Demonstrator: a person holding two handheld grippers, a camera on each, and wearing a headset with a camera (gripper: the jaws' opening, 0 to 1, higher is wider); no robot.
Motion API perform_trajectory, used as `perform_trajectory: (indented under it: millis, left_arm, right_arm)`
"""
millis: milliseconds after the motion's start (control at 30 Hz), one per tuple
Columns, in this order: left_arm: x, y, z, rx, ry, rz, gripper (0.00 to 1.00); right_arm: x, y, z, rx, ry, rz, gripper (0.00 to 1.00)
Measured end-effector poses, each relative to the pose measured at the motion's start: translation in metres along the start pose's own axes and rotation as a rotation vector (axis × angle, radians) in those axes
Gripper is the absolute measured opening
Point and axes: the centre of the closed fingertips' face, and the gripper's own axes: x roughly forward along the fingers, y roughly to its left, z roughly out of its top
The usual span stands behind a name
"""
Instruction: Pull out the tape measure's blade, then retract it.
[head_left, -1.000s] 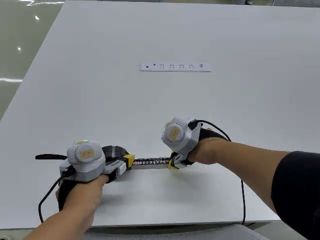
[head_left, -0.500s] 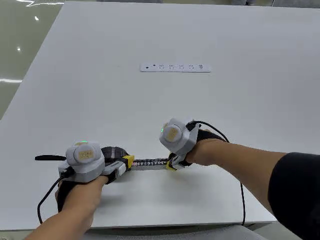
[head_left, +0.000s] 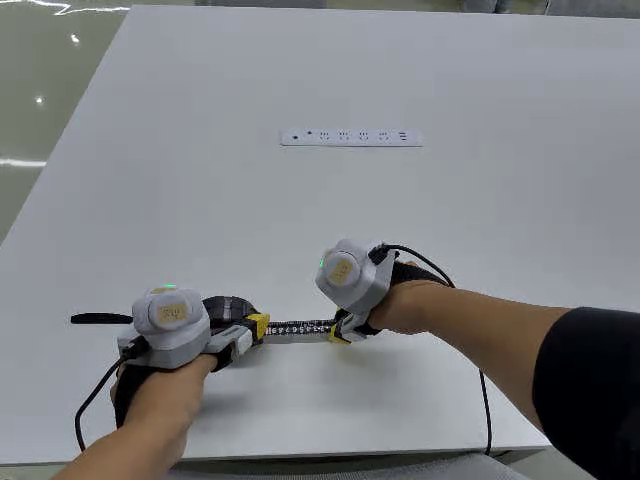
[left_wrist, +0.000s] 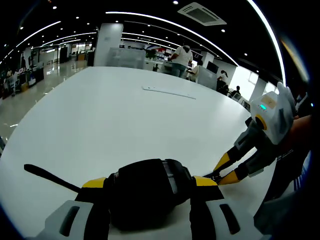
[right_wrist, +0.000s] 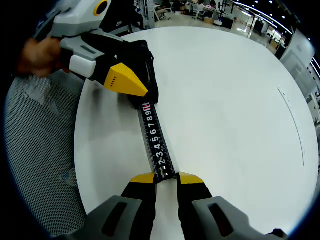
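Observation:
The black tape measure case sits between the yellow-tipped jaws of my left gripper, which is shut on it near the table's front left. A short length of black blade with white numbers runs from the case to my right gripper, which is shut on the blade's end. In the head view the blade spans the small gap between the left gripper and the right gripper. A black strap trails left from the case.
A white power strip lies flat on the white table, well beyond both grippers. The table's front edge runs just below my hands. A black cable hangs off the front by my right arm. People stand far off in the hall.
My right gripper has moved a little to the left toward the case, and the exposed blade between the grippers is slightly shorter. The left gripper holds its place.

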Motion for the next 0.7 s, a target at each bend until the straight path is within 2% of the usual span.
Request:
perform_trajectory:
  millis: [400,700]
  left_arm:
    - [-0.001,0.0,0.0,-0.003,-0.001,0.0,0.61]
    - [-0.001,0.001,0.0,-0.005,-0.002,0.0,0.61]
  right_arm:
    - [0.004,0.004,0.011,-0.014,-0.017,0.003,0.11]
    - [0.004,0.004,0.012,-0.02,-0.018,0.009,0.11]
